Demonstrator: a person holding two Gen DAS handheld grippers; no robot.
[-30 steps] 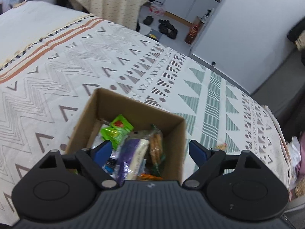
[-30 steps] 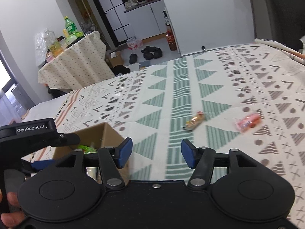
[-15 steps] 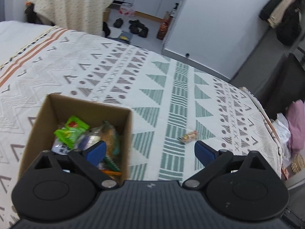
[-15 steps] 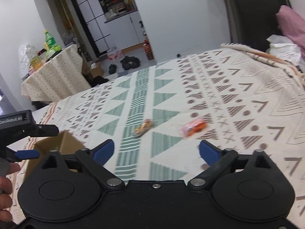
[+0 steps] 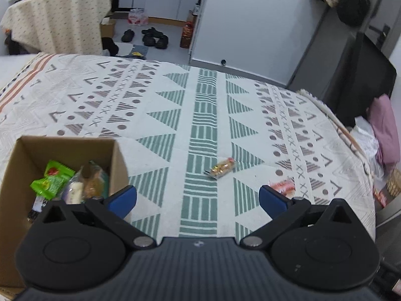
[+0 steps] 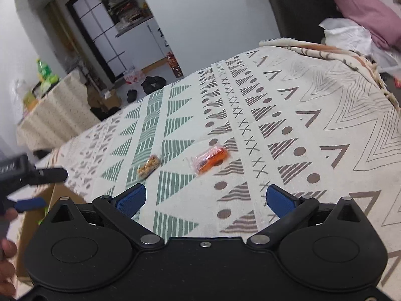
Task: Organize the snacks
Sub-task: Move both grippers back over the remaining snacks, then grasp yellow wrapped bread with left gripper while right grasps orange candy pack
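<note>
A cardboard box (image 5: 117, 160) stands on the bed at the lower left of the left wrist view, with a green packet (image 5: 51, 181) and other snacks inside. Two packets lie loose on the blanket: a yellow-brown one (image 5: 221, 167) (image 6: 149, 165) and an orange one (image 5: 282, 185) (image 6: 210, 159). My left gripper (image 5: 198, 197) hangs just right of the box, short of the yellow-brown packet. Its jaws are opening, nothing between them. My right gripper (image 6: 205, 198) hovers short of the orange packet, its jaws opening and empty. The left gripper (image 6: 41, 189) also shows over the box (image 6: 30, 223).
The patterned blanket (image 5: 205, 115) covers the whole bed. Beyond the far edge are a cloth-covered table (image 5: 57, 17) with bottles, shoes (image 5: 153, 37) on the floor and a white wall. A pink pillow (image 6: 371, 10) and crumpled white cloth lie past the bed's right side.
Both grippers have swung right, away from the box toward the loose packets. The right jaws widened a lot, the left jaws a little. Both stay empty.
</note>
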